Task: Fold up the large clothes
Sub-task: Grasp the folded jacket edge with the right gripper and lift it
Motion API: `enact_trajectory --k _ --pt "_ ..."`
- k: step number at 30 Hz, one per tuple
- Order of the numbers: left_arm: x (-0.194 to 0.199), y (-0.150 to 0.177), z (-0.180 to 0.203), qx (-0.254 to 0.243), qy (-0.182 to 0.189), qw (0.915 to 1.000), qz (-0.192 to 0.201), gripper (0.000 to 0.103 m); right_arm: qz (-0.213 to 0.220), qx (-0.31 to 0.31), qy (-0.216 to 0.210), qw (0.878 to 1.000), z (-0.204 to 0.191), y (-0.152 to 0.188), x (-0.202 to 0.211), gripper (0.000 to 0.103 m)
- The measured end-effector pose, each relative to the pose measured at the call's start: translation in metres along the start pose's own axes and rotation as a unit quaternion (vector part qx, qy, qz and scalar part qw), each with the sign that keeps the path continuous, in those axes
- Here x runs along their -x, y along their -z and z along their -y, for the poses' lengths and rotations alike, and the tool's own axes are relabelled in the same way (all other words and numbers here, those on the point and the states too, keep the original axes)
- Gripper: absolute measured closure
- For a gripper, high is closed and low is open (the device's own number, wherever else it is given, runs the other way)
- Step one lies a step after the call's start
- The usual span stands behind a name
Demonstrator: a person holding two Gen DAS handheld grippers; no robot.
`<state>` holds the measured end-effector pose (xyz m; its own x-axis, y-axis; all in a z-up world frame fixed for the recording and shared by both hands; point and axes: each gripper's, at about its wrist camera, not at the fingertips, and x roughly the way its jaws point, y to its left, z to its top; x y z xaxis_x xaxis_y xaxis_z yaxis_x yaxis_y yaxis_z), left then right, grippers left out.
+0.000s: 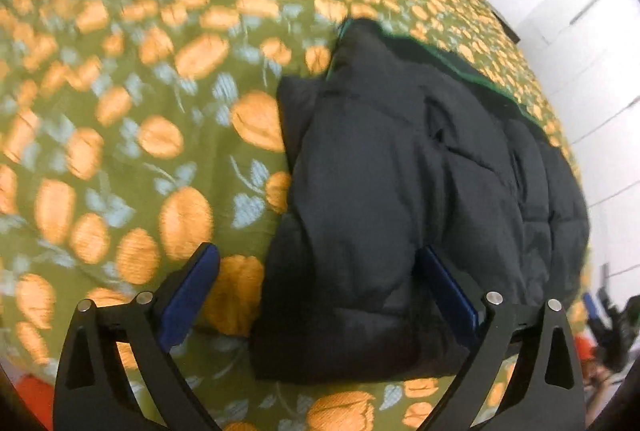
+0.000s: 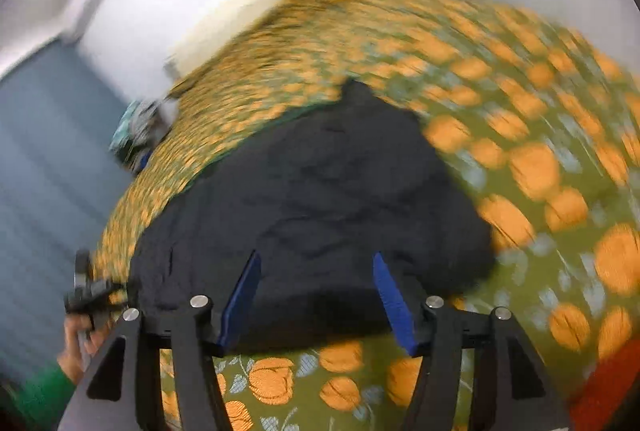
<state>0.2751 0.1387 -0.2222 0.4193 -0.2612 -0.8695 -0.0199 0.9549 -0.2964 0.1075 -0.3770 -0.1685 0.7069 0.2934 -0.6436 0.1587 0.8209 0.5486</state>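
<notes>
Black quilted puffer jacket (image 1: pixel 404 199) is seen lying folded into a bulky stack on the olive-green bedspread with orange tulip print (image 1: pixel 120 135), toward one side of the bed; a green lining edge is visible along its far side.

Left gripper (image 1: pixel 320 263): blue-padded fingers (image 1: pixel 192 291) are spread wide, nothing clamped. The near corner of the jacket sits between them, but the pads are not pressed on it.

Right gripper (image 2: pixel 316 271): fingers are held apart, moderately. Jacket fabric is seen between and beyond the pads; no pinch is visible. The person's other hand (image 2: pixel 80 331), in a green sleeve, is seen at the left edge of the right wrist view.

Risks, judged:
- Puffy fill is springy; with nothing held, the fold is likely to be pushed open again.
- If only the top layer is pinched, the stack gets peeled apart instead of folded as one.
- Slick shell can be dragged across the bedspread, so the fold line gets skewed.
- Bedspread may be caught under a pad at the near edge.
- The right wrist view is smeared; contact cannot be judged exactly.
</notes>
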Motion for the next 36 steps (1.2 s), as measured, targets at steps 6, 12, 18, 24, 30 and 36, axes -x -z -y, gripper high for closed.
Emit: enact_trajectory --k 6,12,18,24,30,36 --pt "0.047 0.001 0.056 -0.119 -0.075 0.9863 0.086 0.003 -0.026 -0.114 -0.021 0.993 0.038 0.018 0.003 0.027" --pt "0.030 0.003 0.133 -0.183 -0.019 0.9794 0.082 0.003 -0.032 -0.209 -0.028 0.977 0.065 0.013 -0.035 0.027" --pt "-0.031 0.018 0.194 -0.251 -0.039 0.9660 0.046 0.004 -0.009 -0.280 -0.039 0.959 0.080 0.012 -0.055 0.026" --pt "-0.060 0.027 0.195 -0.271 -0.071 0.9595 0.030 0.002 0.023 -0.253 -0.040 0.966 0.073 0.002 -0.062 0.069" --pt "-0.038 0.018 0.198 -0.285 -0.070 0.9559 0.005 0.013 0.083 -0.093 -0.046 0.991 -0.002 -0.018 -0.017 0.081" --pt "0.059 -0.034 0.226 -0.303 0.034 0.9520 0.026 0.009 0.126 0.117 -0.054 0.984 -0.109 -0.015 0.017 0.081"
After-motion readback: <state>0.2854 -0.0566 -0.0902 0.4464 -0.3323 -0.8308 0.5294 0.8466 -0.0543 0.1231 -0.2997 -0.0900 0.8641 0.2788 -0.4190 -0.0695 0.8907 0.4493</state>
